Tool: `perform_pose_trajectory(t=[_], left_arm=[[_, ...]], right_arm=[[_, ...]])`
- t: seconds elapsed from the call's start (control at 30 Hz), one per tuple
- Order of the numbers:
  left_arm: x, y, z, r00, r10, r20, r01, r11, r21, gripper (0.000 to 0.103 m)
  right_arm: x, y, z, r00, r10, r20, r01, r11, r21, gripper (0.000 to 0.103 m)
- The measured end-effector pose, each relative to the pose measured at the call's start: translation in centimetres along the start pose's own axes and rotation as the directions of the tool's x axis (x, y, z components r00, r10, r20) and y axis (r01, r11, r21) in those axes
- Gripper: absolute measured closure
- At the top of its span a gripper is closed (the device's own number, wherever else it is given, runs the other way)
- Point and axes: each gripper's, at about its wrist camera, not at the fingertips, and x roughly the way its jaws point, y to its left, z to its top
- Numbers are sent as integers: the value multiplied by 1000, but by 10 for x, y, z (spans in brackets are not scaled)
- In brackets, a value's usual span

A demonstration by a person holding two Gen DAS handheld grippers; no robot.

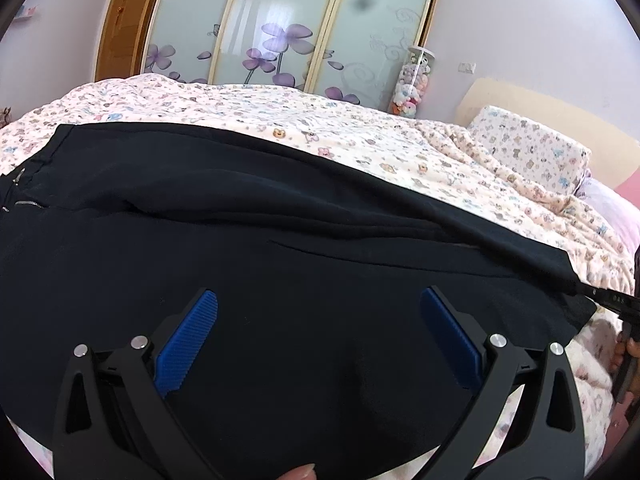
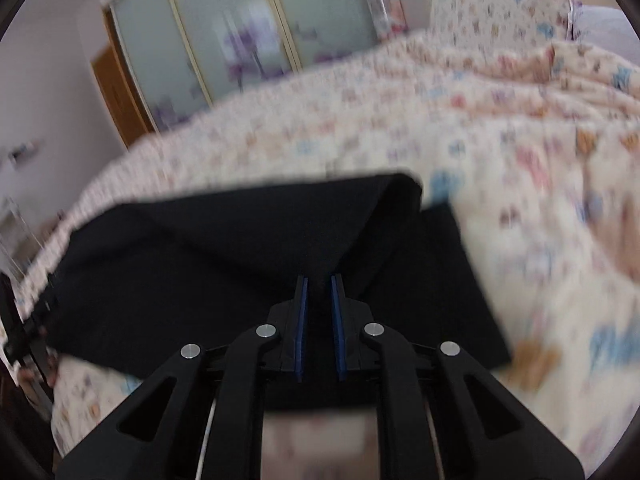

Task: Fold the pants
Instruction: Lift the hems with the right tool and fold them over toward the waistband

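Black pants [image 1: 280, 240] lie spread across the bed, waistband and a zip at the left. My left gripper [image 1: 320, 332] hovers over the middle of them, open, its blue pads [image 1: 188, 340] wide apart with only flat fabric beneath. In the right wrist view, my right gripper [image 2: 319, 280] is shut on a pinch of the black pants [image 2: 180, 260] at the leg end. That end is lifted and drawn taut above the rest. The left wrist view shows that same grip at the far right, where the right gripper [image 1: 592, 294] holds the leg's corner. The right wrist view is blurred.
The bed is covered by a cream quilt [image 1: 360, 132] with a bear print, and a matching pillow [image 1: 532, 152] lies by the headboard at right. Frosted sliding wardrobe doors [image 1: 280, 20] and a tall jar of plush toys [image 1: 412, 84] stand behind the bed.
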Motion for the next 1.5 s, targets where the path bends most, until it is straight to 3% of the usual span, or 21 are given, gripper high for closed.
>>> perform_pose_trajectory(t=[0.03,0.07,0.13,0.23,0.37,0.4,0.7,0.73,0.77,0.83,0.97,1.03,1.1,1.17,1.23,1.3,1.4,1.5], left_arm=[[-1,0,-2,1000,0,0,0,1000,2,2],[-2,0,-2,1000,3,-1,-3,1000,2,2],[-3,2,-2,1000,2,0,-2,1000,-11,2],[-4,8,-3,1000,-8,5,9,999,-42,2],[-3,12,-4,999,-38,0,38,997,-71,2],[-3,12,-3,999,-43,-2,42,996,-75,2],[5,20,-7,992,-118,-48,111,986,-123,2],[5,19,-7,992,-118,-46,111,986,-122,2],[4,19,-7,992,-118,-42,112,986,-121,2],[2,19,-8,993,-111,-35,106,987,-121,2],[3,22,-8,993,-109,-35,103,984,-146,2],[3,23,-8,993,-113,-36,106,982,-154,2],[1,23,-8,993,-112,-27,107,983,-150,2],[0,22,-7,994,-109,-21,105,984,-147,2],[0,22,-7,994,-110,-18,106,983,-149,2],[0,23,-7,994,-110,-18,106,983,-152,2],[-1,23,-7,994,-107,-16,103,983,-152,2],[-1,22,-7,993,-114,-13,111,982,-152,2]], right_arm=[[-4,0,-1,1000,2,-9,-2,1000,24,83],[-8,-1,-2,1000,15,-12,-15,998,59,61],[-22,-8,-5,998,54,24,-57,984,170,38],[-24,-17,-13,983,177,51,-183,911,370,39],[-5,-18,-25,964,256,68,-244,756,608,56],[5,-17,-27,964,259,63,-235,715,658,56],[57,-20,-24,990,106,96,-140,568,811,57],[59,-21,-23,992,78,95,-122,569,813,67],[59,-21,-23,994,61,94,-112,573,812,84],[52,-22,-22,985,60,162,-166,577,800,94],[10,-10,-12,946,46,321,-258,706,659,96],[-9,-9,-14,927,41,374,-282,733,618,97],[-22,-13,-25,912,23,410,-294,733,613,97],[-23,-17,-40,926,-25,376,-239,731,638,97],[-6,-24,-64,964,-54,261,-147,710,688,97],[7,-24,-75,980,-60,192,-93,711,697,97],[6,-12,-65,985,-82,149,-34,765,643,96],[-8,-10,-61,991,-73,117,-20,763,646,85]])
